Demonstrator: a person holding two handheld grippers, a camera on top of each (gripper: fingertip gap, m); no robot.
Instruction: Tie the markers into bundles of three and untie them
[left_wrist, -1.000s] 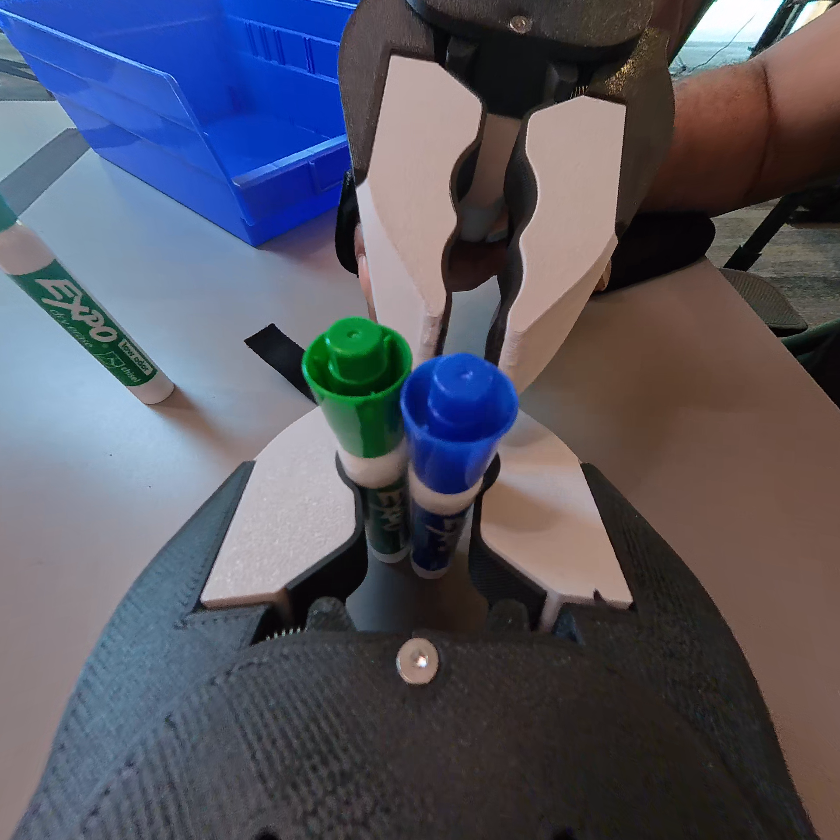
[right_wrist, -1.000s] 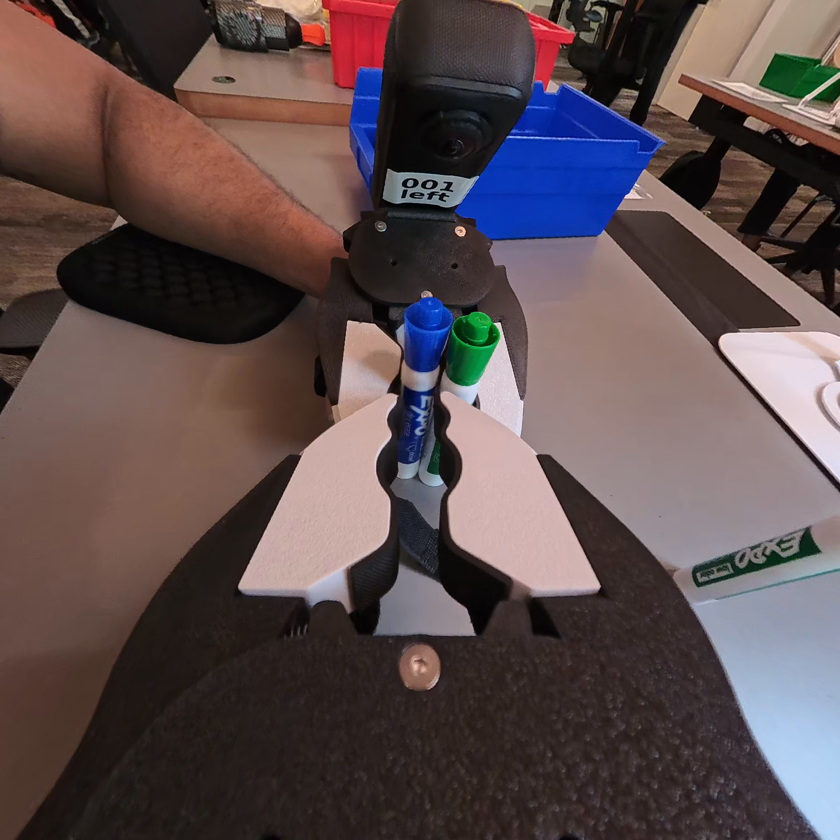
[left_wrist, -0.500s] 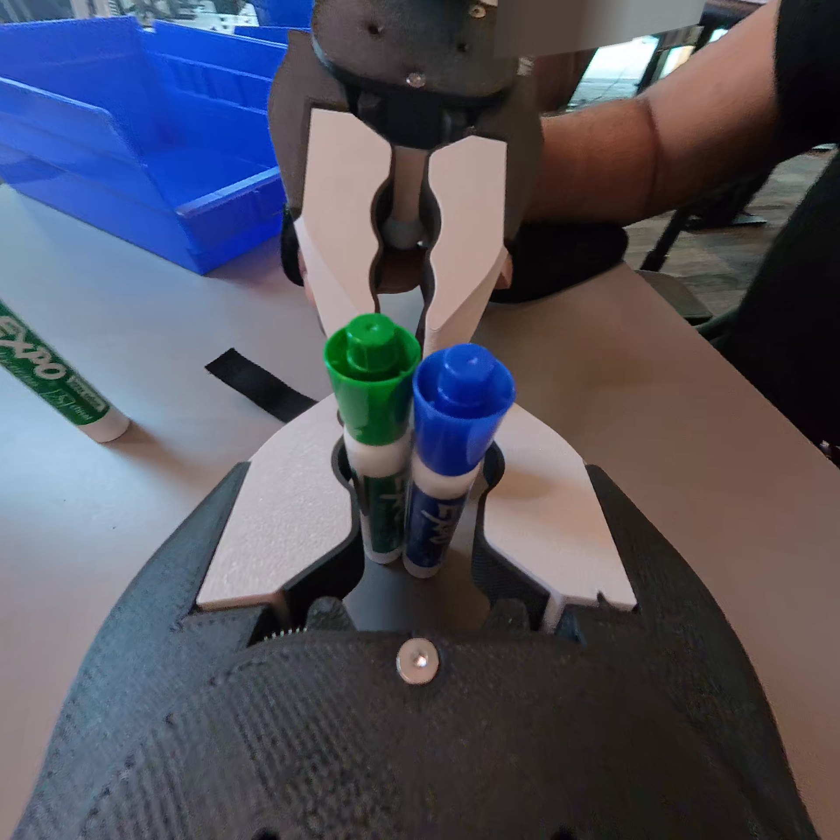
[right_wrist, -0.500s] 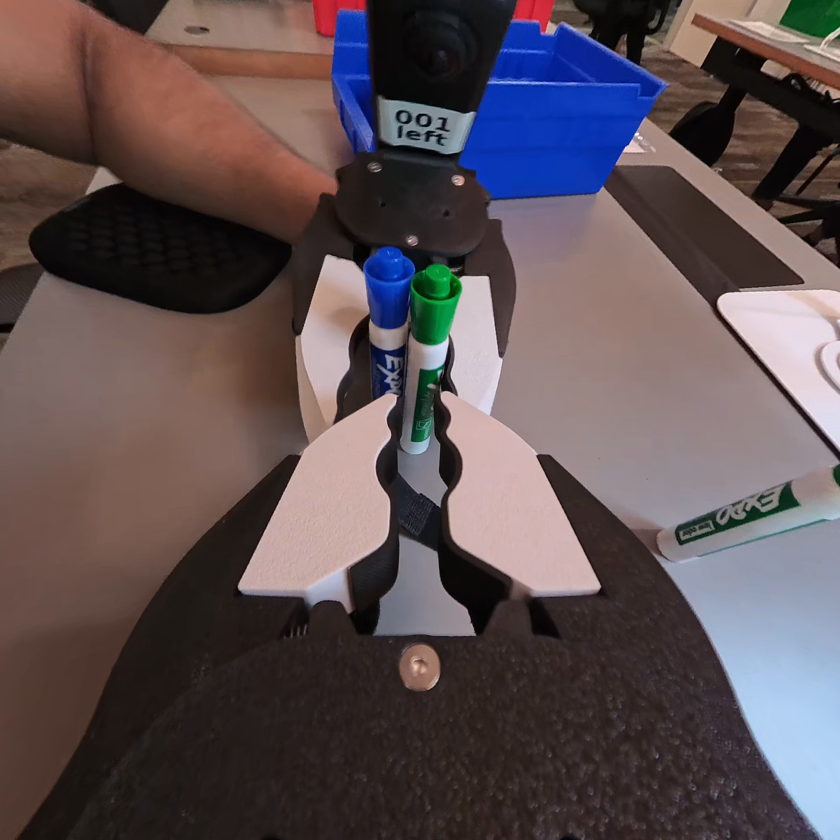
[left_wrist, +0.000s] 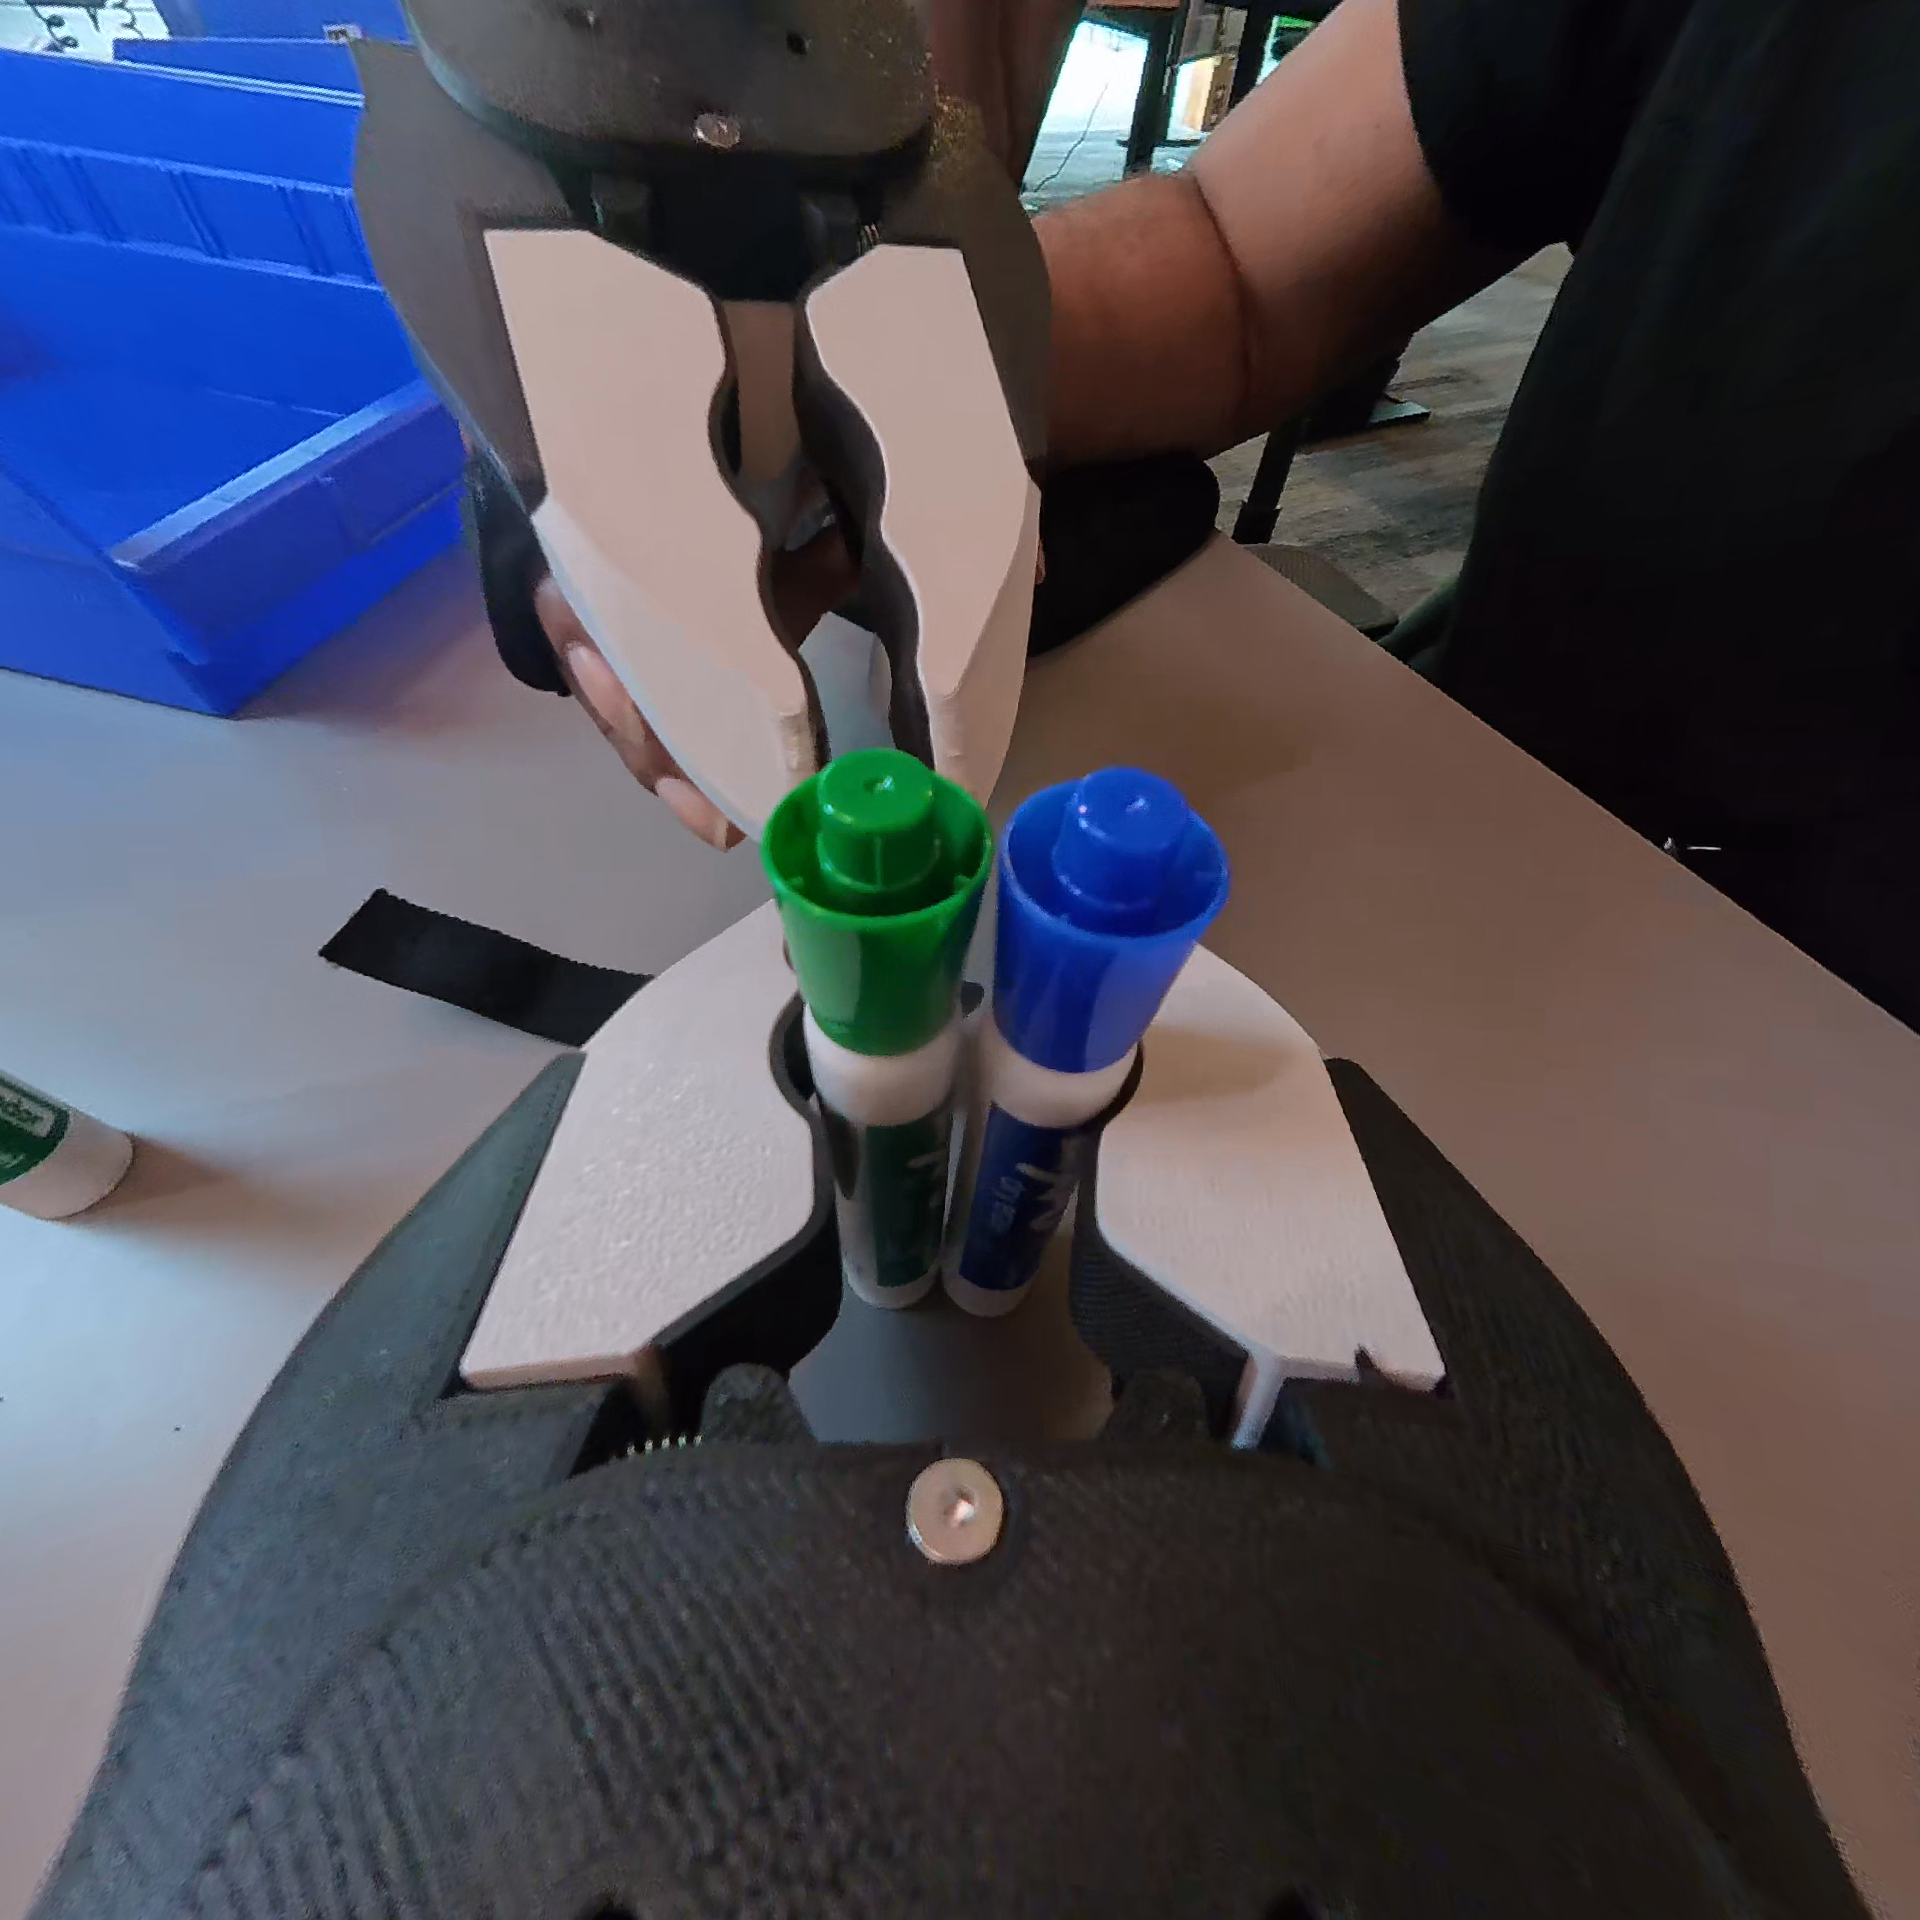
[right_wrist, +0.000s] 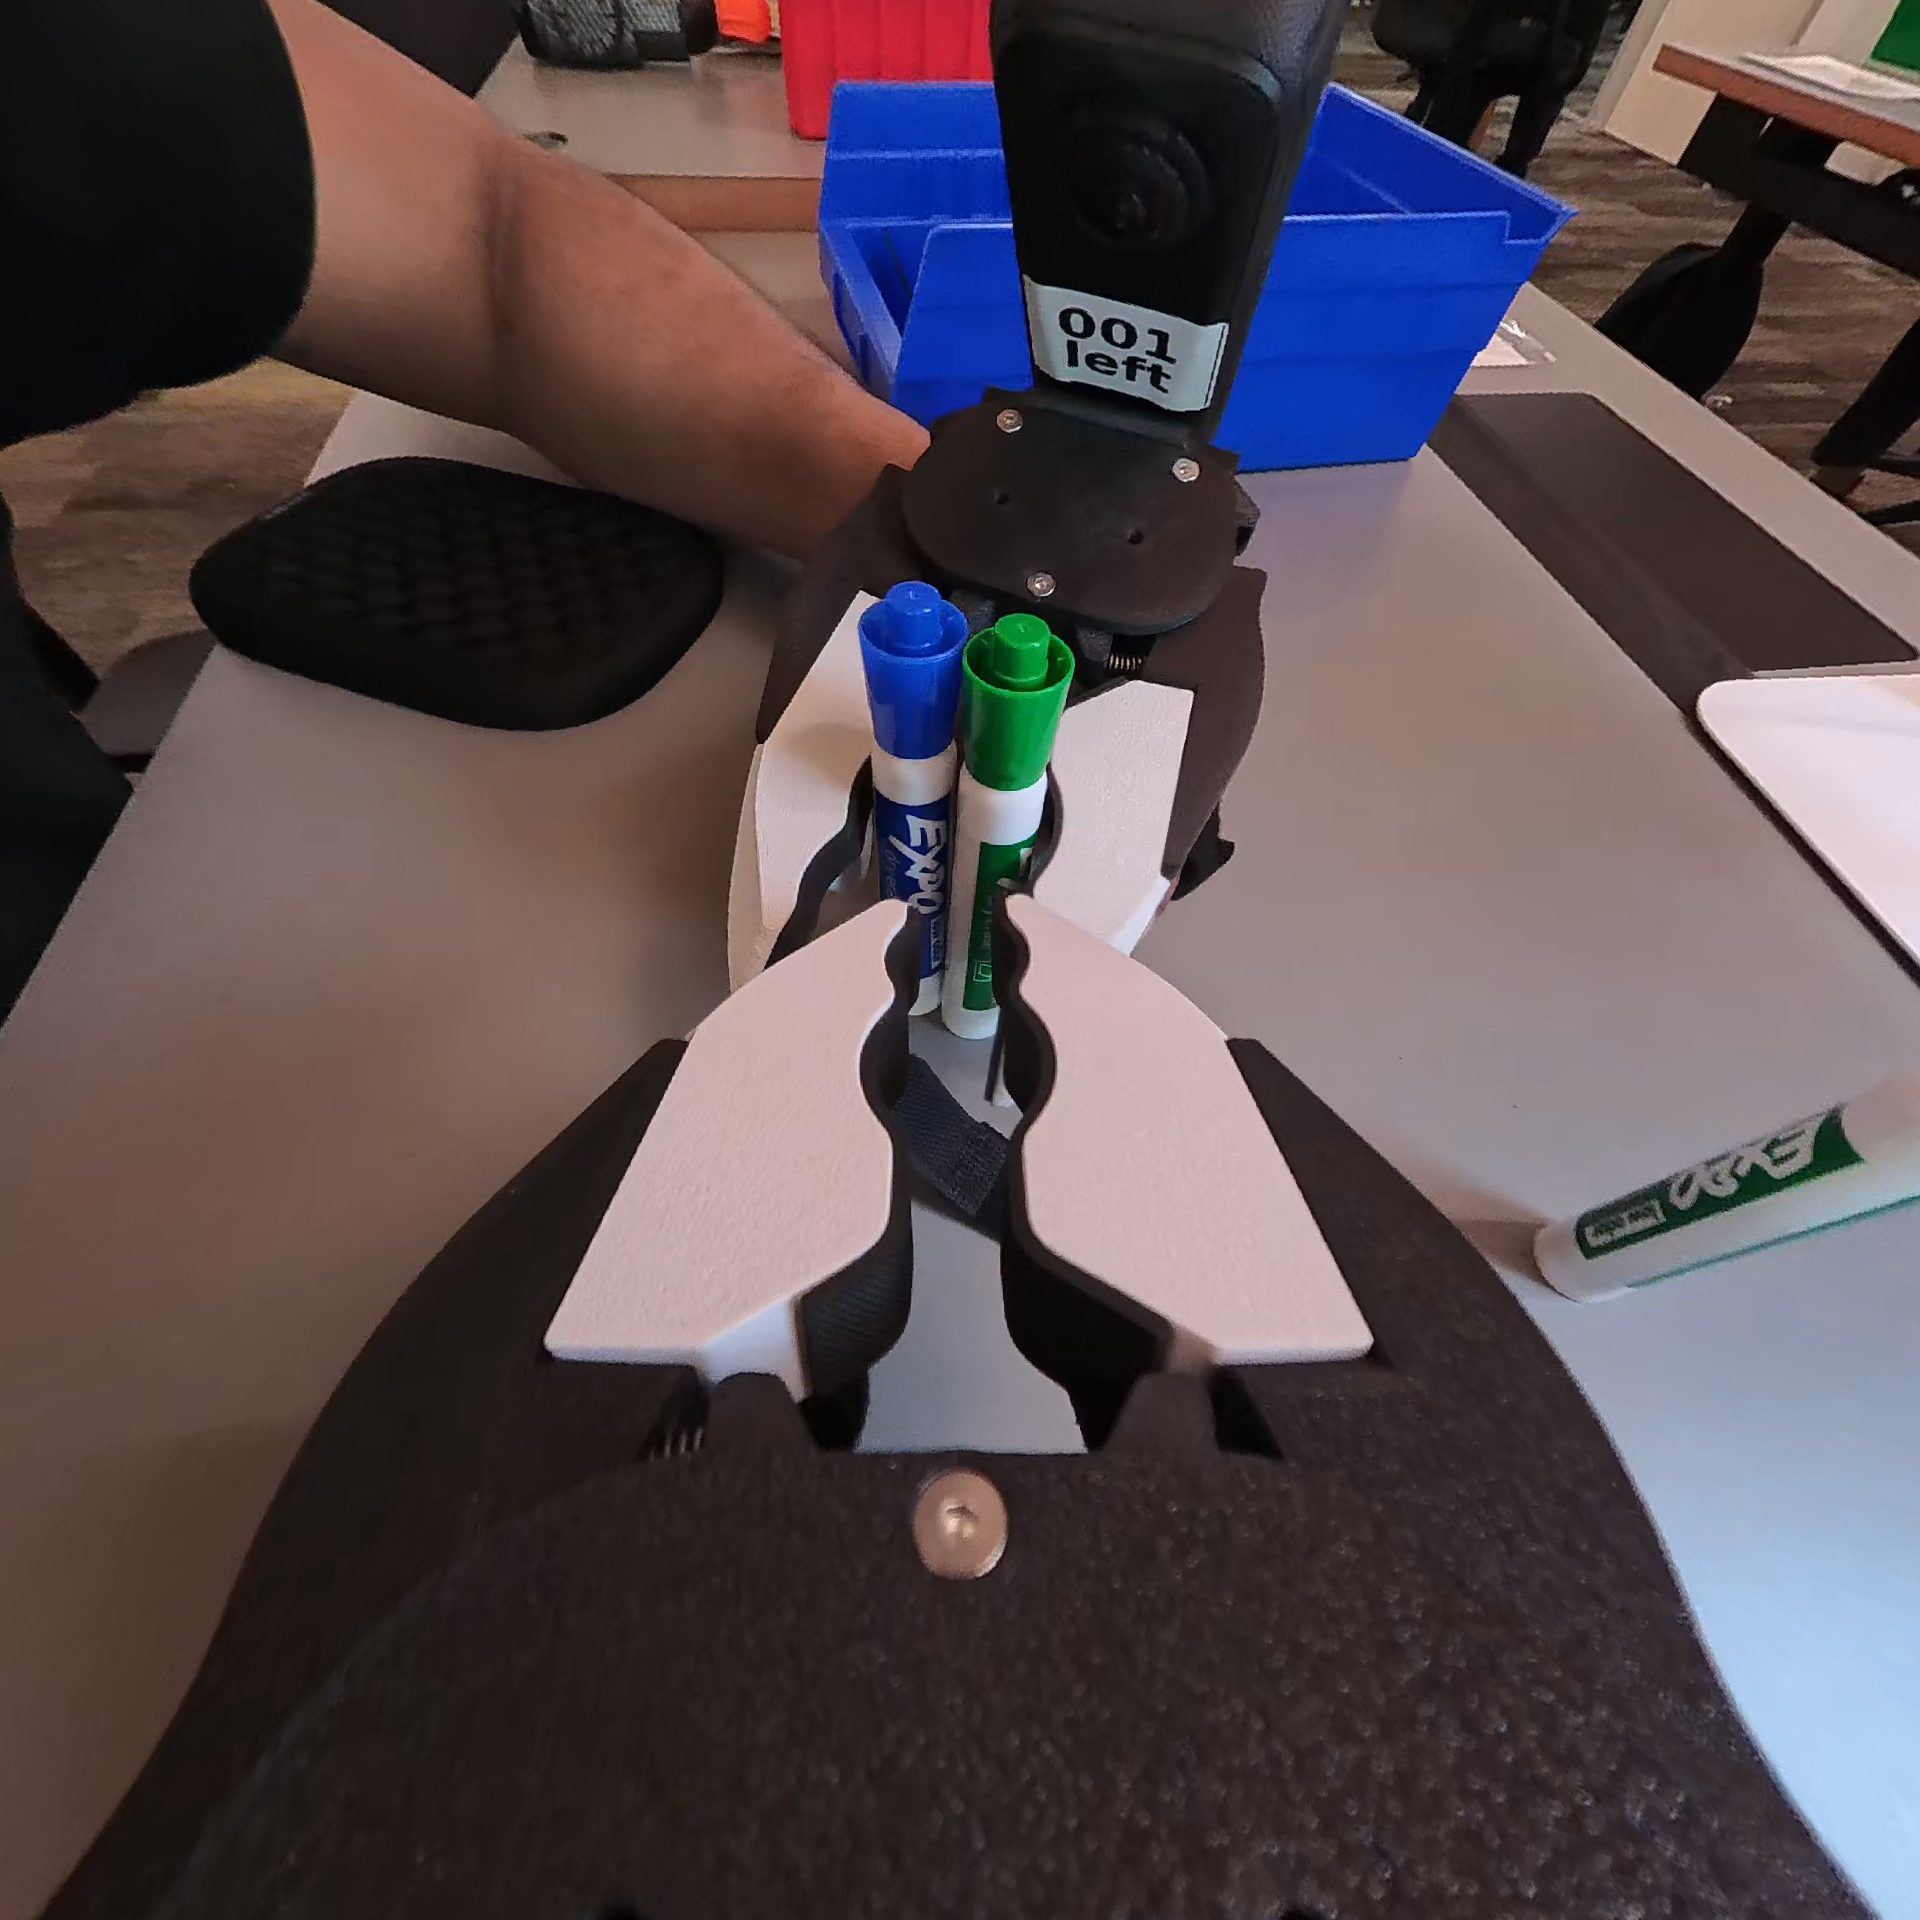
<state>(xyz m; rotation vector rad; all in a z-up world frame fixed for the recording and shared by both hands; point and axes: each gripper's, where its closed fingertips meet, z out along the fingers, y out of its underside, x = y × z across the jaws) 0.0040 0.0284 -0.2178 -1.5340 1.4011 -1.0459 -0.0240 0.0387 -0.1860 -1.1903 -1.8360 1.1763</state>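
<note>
My left gripper (left_wrist: 971, 956) is shut on a green marker (left_wrist: 878, 914) and a blue marker (left_wrist: 1107, 914), held side by side, caps up. They also show in the right wrist view: the green marker (right_wrist: 1013, 727) and the blue marker (right_wrist: 909, 707). My right gripper (right_wrist: 956, 920) faces them, fingertips just in front of the barrels, jaws a narrow gap apart. A black strap (right_wrist: 951, 1148) shows through that gap; I cannot tell whether it is gripped. Part of the strap (left_wrist: 468, 966) lies on the table. A third, green marker (right_wrist: 1745, 1195) lies loose on the table.
A blue bin (right_wrist: 1382, 312) stands behind the left gripper. A black padded rest (right_wrist: 457, 592) lies under a person's forearm (right_wrist: 623, 343). A white board (right_wrist: 1829, 769) and a dark mat (right_wrist: 1642, 520) lie at the right. The table edge runs along the left. My left and right fingertips are right by each other. The strap (left_wrist: 468, 966) sits 9 cm or so from the ends of my left fingers.
Both grippers have shifted slightly against each other; the right gripper's tips now sit close behind the green cap in the left wrist view. The two markers stay held; the jaw gaps look unchanged.
</note>
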